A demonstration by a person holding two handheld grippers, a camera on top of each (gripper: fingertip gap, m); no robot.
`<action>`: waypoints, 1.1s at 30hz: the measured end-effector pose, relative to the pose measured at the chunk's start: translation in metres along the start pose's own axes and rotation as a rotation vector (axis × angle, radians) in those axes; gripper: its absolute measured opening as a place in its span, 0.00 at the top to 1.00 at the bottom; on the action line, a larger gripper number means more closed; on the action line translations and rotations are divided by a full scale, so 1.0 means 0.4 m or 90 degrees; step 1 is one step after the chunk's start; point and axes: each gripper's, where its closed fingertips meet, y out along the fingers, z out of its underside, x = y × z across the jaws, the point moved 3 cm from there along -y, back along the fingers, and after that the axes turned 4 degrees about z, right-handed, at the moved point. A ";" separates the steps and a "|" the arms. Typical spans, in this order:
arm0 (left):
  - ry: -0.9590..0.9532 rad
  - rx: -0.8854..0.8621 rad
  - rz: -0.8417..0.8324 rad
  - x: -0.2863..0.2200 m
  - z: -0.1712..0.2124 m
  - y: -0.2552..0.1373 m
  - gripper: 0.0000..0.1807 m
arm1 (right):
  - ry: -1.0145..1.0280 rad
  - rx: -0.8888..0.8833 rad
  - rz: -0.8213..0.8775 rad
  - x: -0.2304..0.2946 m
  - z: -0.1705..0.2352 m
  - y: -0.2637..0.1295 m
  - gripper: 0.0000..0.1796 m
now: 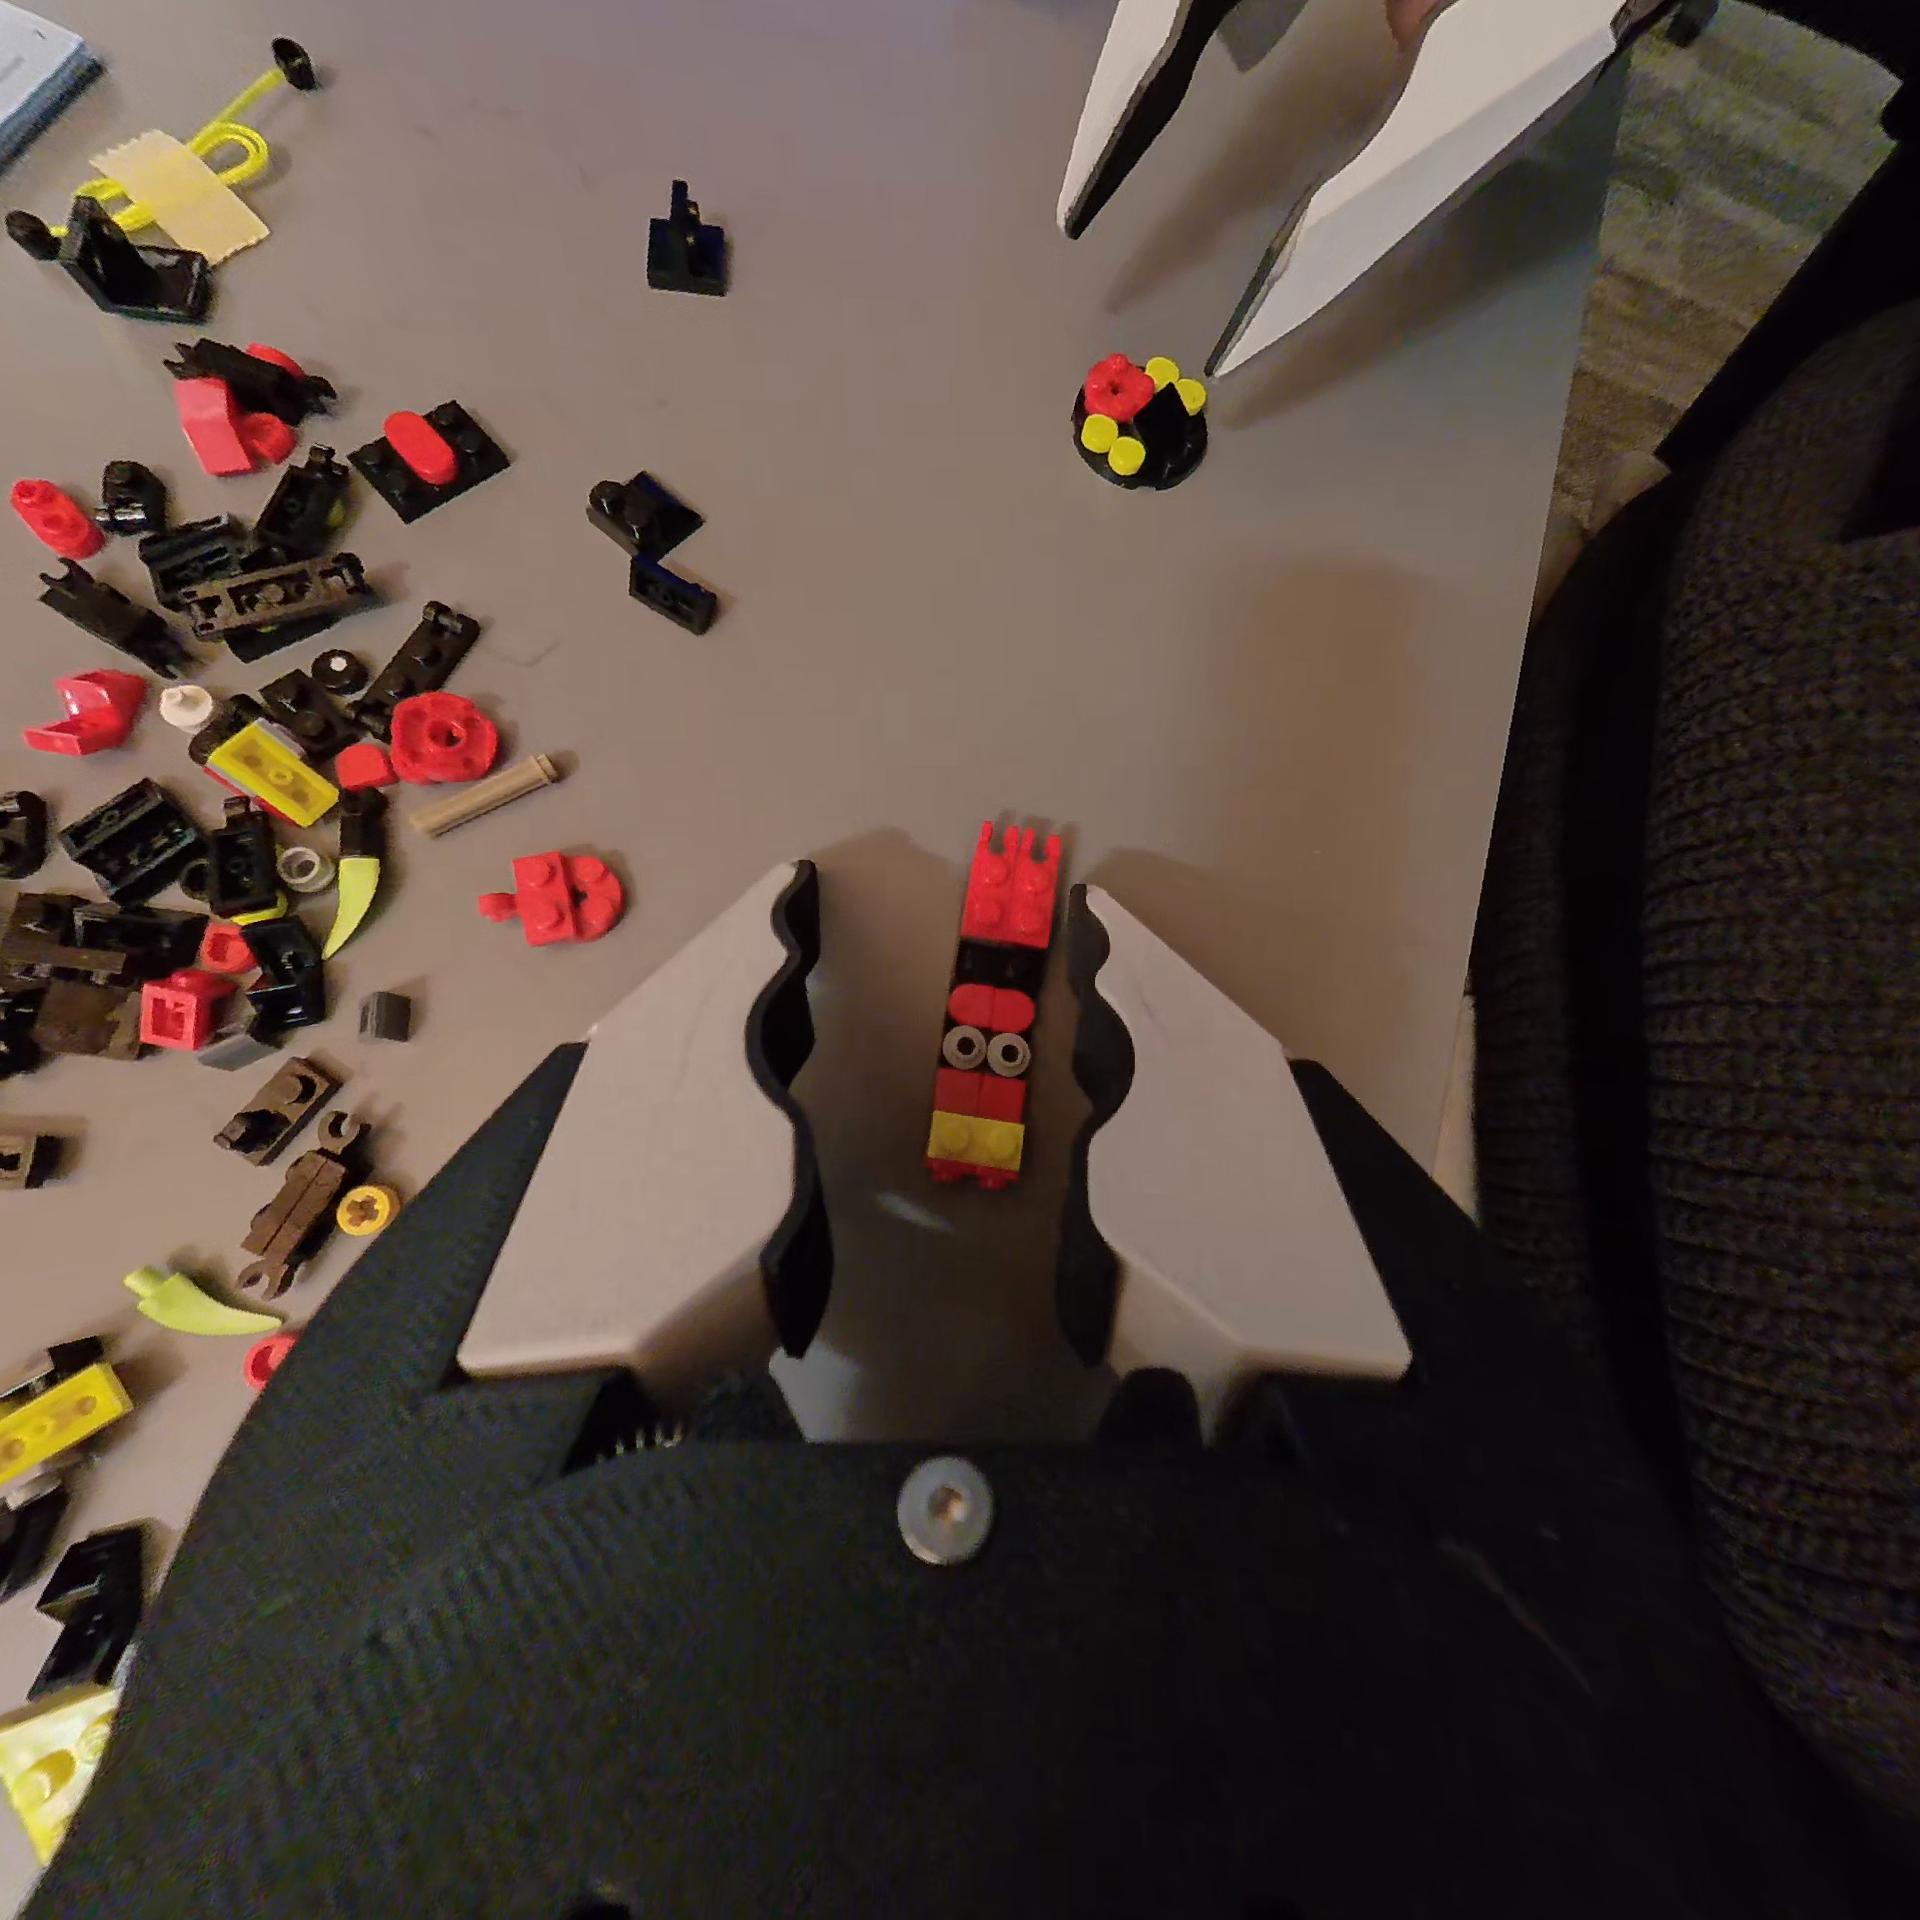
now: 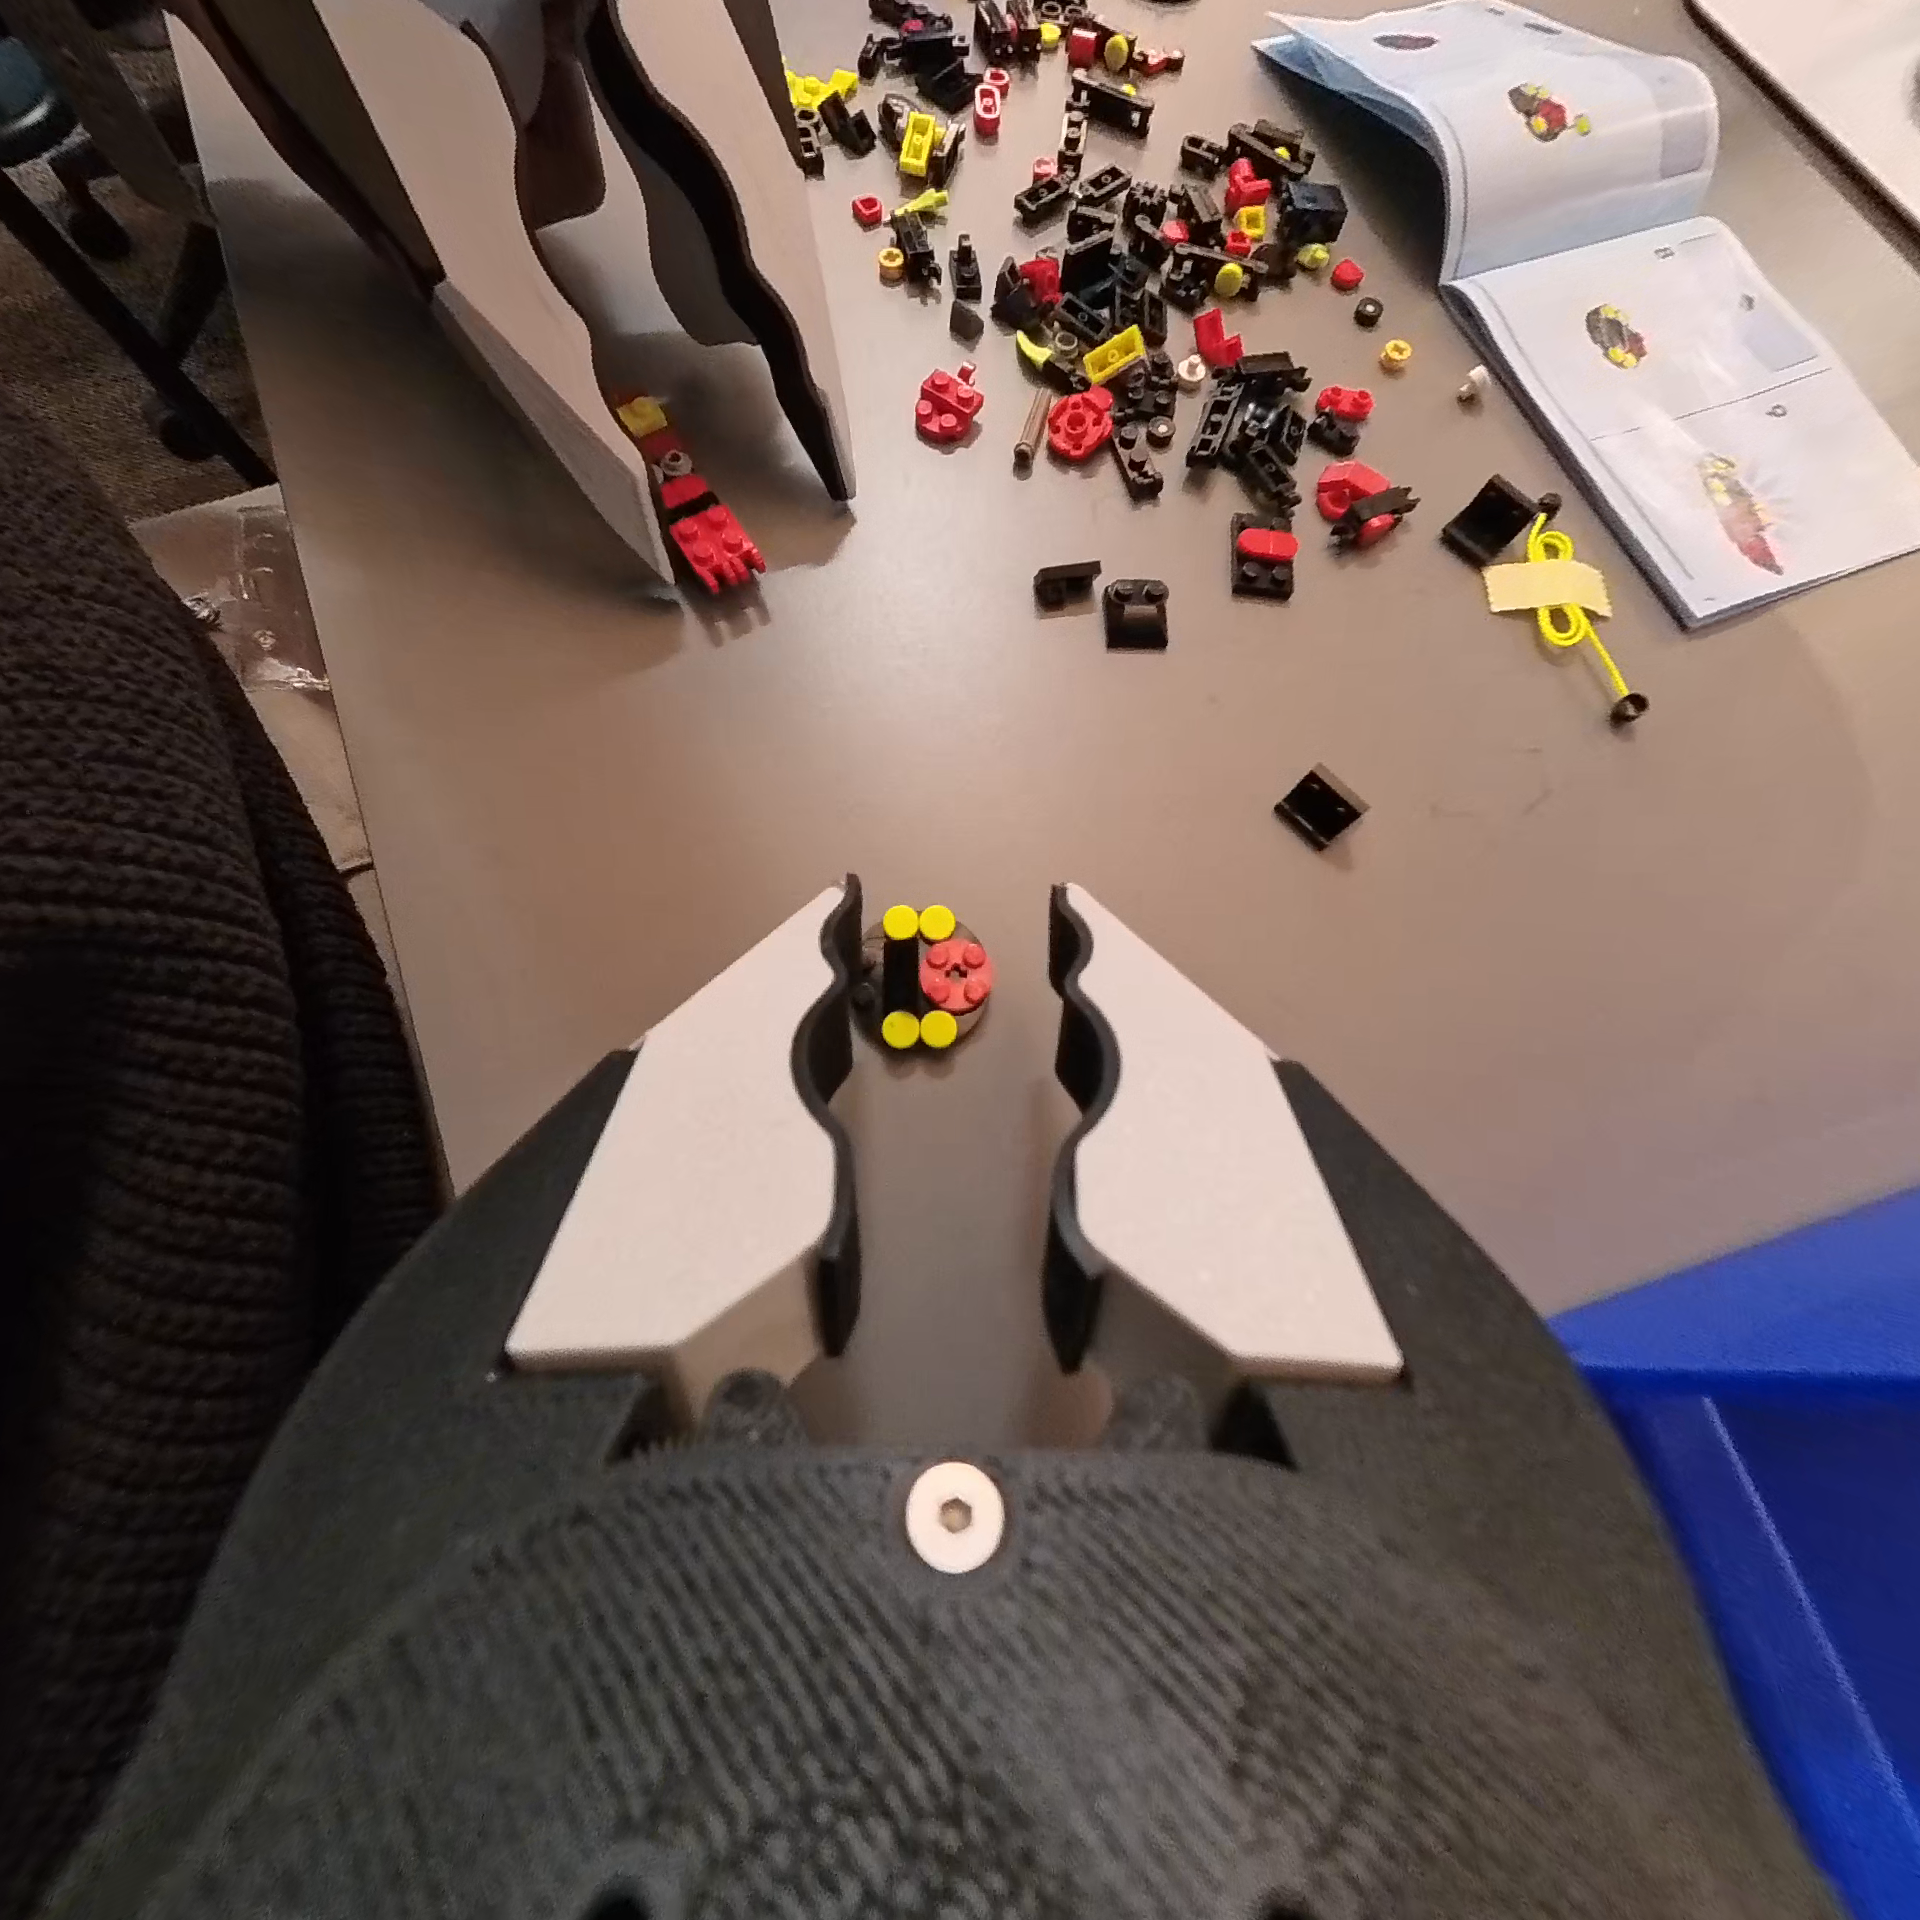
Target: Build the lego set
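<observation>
Left wrist view: left tongs (image 1: 940, 894) wide, straddling long assembly (image 1: 992, 1013) | right tongs (image 2: 954, 896) wide, possibly touching round assembly (image 2: 925, 975)

No readable text, brand or sign in either view. The only printed item is an open instruction booklet (image 2: 1621, 312) lying on the surface (image 2: 935, 748) beyond the loose bricks; its pages carry small coloured pictures of the model and tiny marks too small and blurred to make out. A corner of the same booklet (image 1: 36, 88) shows in the left wrist view, print also illegible there.
</observation>
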 end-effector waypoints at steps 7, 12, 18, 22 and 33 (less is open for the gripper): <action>0.002 0.000 -0.001 -0.001 0.000 0.000 0.75 | -0.006 0.009 0.008 -0.007 0.007 -0.002 0.79; 0.001 0.000 -0.001 -0.001 0.000 0.000 0.75 | 0.014 0.035 0.007 -0.020 0.028 -0.002 0.77; 0.001 0.000 0.000 -0.001 0.001 0.001 0.75 | 0.054 0.093 -0.049 -0.002 0.064 0.009 0.77; 0.000 -0.003 -0.001 0.000 0.000 -0.002 0.75 | 0.079 0.108 -0.098 0.019 0.070 0.007 0.86; -0.001 -0.002 -0.005 -0.003 0.005 -0.006 0.75 | 0.006 0.067 -0.137 0.060 0.033 0.010 0.77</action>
